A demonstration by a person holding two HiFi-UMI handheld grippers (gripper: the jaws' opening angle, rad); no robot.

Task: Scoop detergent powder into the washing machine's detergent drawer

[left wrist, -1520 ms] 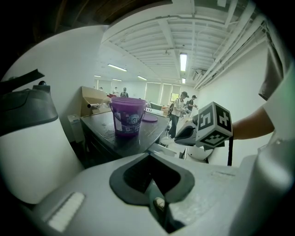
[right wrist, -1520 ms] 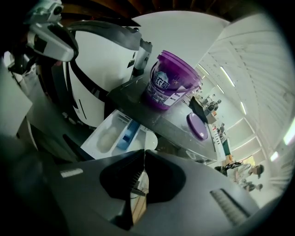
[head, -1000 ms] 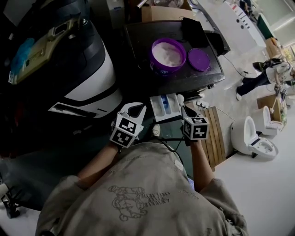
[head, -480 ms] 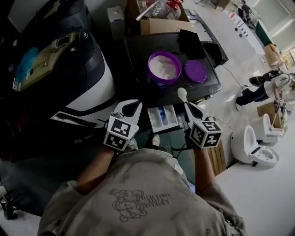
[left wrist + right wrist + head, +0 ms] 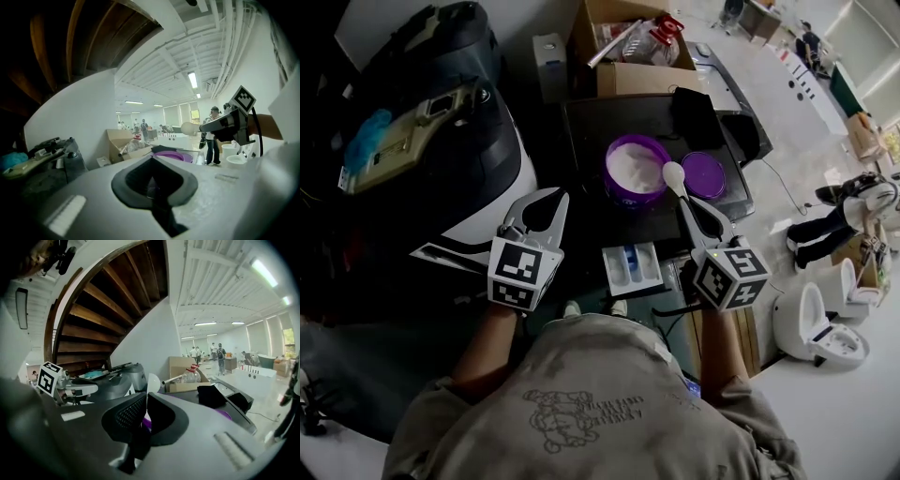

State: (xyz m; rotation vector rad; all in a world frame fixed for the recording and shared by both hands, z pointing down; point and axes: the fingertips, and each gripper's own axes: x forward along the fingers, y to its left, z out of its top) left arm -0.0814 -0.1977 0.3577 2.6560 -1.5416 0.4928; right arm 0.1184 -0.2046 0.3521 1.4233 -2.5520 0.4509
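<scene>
right gripper [image 5: 686, 204] clamps the scoop [image 5: 673, 175] by the detergent tub [image 5: 636, 169]; left gripper [image 5: 536, 208] gapes empty. tilting a full scoop could spill short of the drawer [image 5: 633, 267].

Well ahead of the right fingers [image 5: 701, 221] lies a black cloth [image 5: 694, 117]. Farther on stands an open cardboard box [image 5: 623, 80] with a red-capped plastic bottle [image 5: 654, 39] in it. Far ahead of the left fingers [image 5: 559, 212] sits a small white box [image 5: 550, 54]. Well to the right of the right fingers are white toilets [image 5: 814, 323] and a standing person [image 5: 848, 211].
</scene>
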